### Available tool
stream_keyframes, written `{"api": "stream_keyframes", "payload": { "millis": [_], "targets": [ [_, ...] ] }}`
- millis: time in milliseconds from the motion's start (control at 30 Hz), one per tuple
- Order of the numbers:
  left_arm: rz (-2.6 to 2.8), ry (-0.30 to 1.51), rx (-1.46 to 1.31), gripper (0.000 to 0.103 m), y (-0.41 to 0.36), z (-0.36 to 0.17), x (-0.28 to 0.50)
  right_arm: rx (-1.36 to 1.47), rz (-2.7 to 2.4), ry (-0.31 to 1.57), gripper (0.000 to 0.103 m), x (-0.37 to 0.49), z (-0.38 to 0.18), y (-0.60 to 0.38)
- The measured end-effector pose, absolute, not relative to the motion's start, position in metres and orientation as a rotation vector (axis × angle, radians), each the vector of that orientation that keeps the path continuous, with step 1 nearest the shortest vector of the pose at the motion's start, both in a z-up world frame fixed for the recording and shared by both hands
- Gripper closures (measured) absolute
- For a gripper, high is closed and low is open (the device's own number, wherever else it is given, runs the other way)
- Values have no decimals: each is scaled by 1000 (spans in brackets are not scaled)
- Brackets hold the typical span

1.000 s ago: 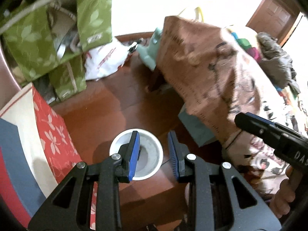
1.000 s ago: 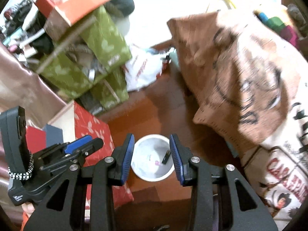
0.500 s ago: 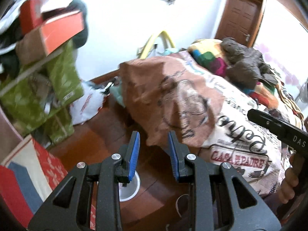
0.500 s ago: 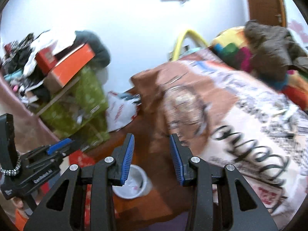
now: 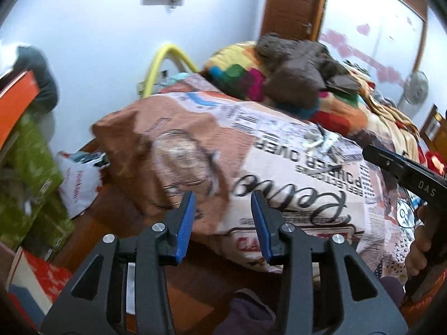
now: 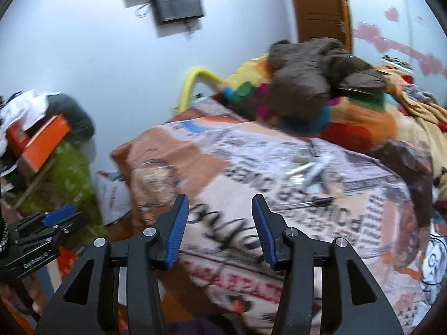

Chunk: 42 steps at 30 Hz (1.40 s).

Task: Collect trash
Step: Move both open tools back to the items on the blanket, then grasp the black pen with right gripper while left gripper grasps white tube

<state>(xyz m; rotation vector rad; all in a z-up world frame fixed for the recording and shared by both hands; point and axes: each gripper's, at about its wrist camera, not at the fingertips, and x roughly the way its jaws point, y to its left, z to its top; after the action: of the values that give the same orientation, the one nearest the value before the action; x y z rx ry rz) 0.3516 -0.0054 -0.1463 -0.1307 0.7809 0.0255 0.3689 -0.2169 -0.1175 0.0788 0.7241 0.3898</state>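
Small litter lies on a printed bedspread (image 5: 293,173): pale wrappers (image 5: 321,141) and a thin dark pen (image 5: 325,167). The same wrappers (image 6: 310,169) and pen (image 6: 307,203) show in the right wrist view on the bedspread (image 6: 237,167). My left gripper (image 5: 222,220) is open and empty, held above the near bed edge. My right gripper (image 6: 220,223) is open and empty, short of the pen. The left gripper also shows at the left edge of the right wrist view (image 6: 60,215). The white bin is out of view.
A pile of coloured blankets and a brown garment (image 6: 315,78) covers the far bed. Green boxes and an orange box (image 6: 42,145) stand stacked at the left. A white plastic bag (image 5: 79,187) lies on the wooden floor. A door (image 5: 293,5) is behind the bed.
Both grippers have lifted from over the white bin on the floor and tilted up toward the bed. The bin has dropped out of view and the bed-top litter has come into view.
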Motion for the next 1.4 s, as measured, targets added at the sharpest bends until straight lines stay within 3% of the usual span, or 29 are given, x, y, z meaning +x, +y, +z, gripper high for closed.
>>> {"api": "stream_keyframes", "payload": {
  "millis": [633,967,1400],
  "targets": [
    [-262,929,-17,63,-140,-214,503,290,176,938,59,453,-197,-330],
    [-229,939,-52,63,-132,-244,533,330,153,1056,60,495,-245,-287],
    [-167,929,-69,63,-101,-256,532,3,-29,1003,57,499,-257,-232]
  ]
}}
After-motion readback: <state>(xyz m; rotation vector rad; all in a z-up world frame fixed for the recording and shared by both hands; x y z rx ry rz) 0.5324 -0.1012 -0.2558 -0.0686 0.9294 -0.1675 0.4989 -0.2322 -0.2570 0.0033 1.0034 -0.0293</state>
